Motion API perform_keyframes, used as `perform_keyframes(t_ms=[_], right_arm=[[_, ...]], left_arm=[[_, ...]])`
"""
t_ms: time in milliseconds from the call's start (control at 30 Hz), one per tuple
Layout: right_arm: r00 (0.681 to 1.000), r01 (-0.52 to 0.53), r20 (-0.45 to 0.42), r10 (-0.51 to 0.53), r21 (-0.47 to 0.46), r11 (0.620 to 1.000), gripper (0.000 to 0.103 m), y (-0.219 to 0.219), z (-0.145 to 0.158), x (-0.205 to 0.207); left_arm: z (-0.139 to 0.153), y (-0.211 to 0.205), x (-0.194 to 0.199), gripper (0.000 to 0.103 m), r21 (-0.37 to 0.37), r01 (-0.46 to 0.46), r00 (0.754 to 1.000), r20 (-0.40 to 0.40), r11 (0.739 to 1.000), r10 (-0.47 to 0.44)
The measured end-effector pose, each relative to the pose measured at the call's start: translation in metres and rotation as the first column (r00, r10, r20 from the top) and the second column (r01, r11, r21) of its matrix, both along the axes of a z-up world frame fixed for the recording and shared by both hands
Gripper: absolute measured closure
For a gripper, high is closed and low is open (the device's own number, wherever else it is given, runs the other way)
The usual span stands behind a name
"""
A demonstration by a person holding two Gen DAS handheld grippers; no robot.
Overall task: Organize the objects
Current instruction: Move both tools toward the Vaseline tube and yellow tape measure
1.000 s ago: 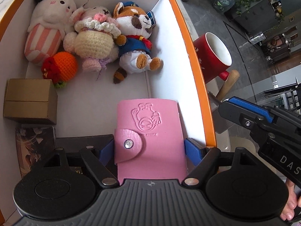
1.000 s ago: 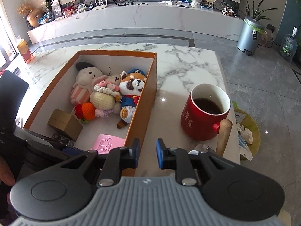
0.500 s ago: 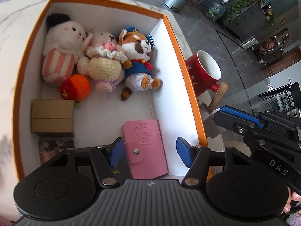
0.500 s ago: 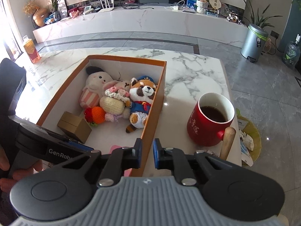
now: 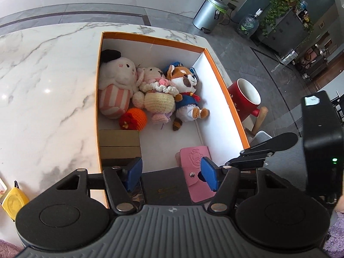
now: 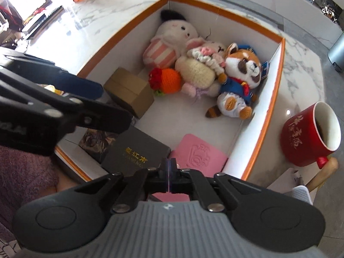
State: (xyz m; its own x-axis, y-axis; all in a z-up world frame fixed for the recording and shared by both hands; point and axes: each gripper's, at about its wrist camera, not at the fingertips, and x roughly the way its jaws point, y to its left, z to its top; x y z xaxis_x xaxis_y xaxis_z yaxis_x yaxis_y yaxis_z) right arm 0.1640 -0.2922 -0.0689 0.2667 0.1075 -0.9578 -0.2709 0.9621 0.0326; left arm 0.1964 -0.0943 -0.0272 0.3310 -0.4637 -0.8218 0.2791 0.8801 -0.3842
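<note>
From the left wrist, the left gripper (image 5: pixel 171 173) is being held partly open and empty above the box (image 5: pixel 225 94); the pink card holder (image 5: pixel 196 172) is lying inside at five o'clock.

From the right wrist, the right gripper (image 6: pixel 169 172), its jaws just closed together on nothing, is being seen over that holder (image 6: pixel 198 153), beside a black box (image 6: pixel 135 152) whose gold lettering is legible only here.

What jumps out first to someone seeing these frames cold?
The orange-rimmed box on the marble table, with a row of plush toys packed against its far wall. Next, the pink card holder lying flat in the box's near corner, beside a black box. Outside the box's right wall stands a red mug.
</note>
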Motion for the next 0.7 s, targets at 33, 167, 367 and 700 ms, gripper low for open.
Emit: perform_keyframes(t_ms=[33,167,367,700], right_arm=[[1.0,-0.009,-0.019,0.008,-0.017,1.0,0.103,0.002,-0.005,0.004],[0.995,-0.031,-0.097,0.025,-0.064,0.997,0.103,0.01,-0.022,0.015],[0.986,-0.028,-0.165,0.011,-0.102,0.994,0.103,0.013,-0.042,0.018],[0.996,-0.006,-0.09,-0.004,-0.104,0.995,0.103,0.024,-0.011,0.005]], left_arm=[[0.0,0.002,0.0,0.032,-0.006,0.0,1.0,0.0,1.0,0.0],[-0.002,0.01,0.002,0.032,-0.024,-0.003,1.0,0.0,1.0,0.003],[-0.007,0.019,0.003,0.032,-0.044,-0.007,1.0,-0.005,0.999,0.007],[0.01,0.043,-0.01,0.032,-0.063,-0.024,0.999,0.042,0.998,0.027]])
